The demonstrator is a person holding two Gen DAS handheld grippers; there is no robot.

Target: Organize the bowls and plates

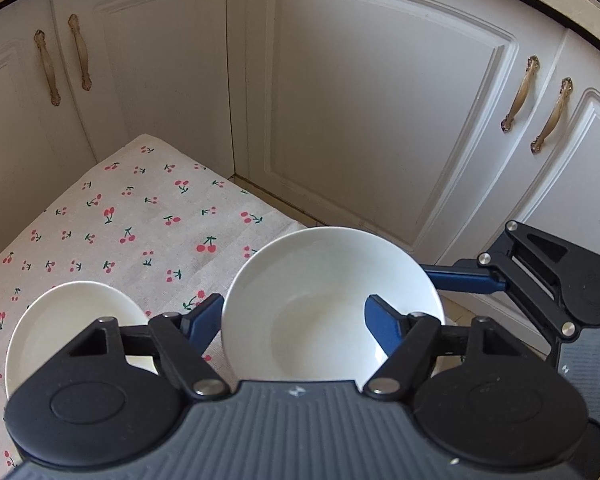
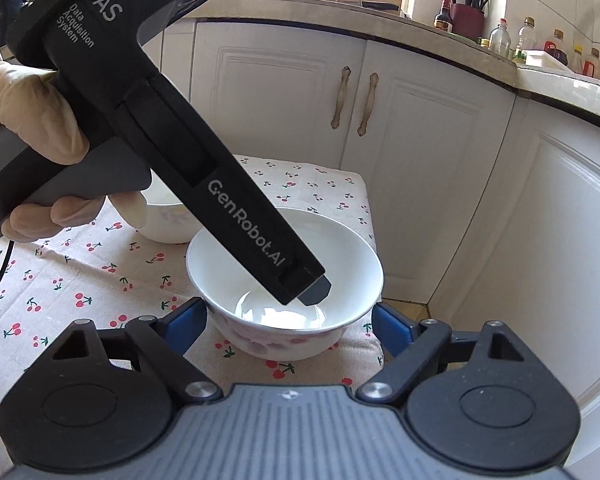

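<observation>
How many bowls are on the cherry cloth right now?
2. The large bowl sits near the cloth's edge by the cabinets, with both grippers at it. The smaller bowl sits beside it, partly hidden by the left gripper. Others may lie out of view.

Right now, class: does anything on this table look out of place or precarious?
The flowered bowl sits right at the right edge of the cherry cloth, its rim about level with the drop-off, so it looks precarious. Nothing looks spilled or broken.
</observation>
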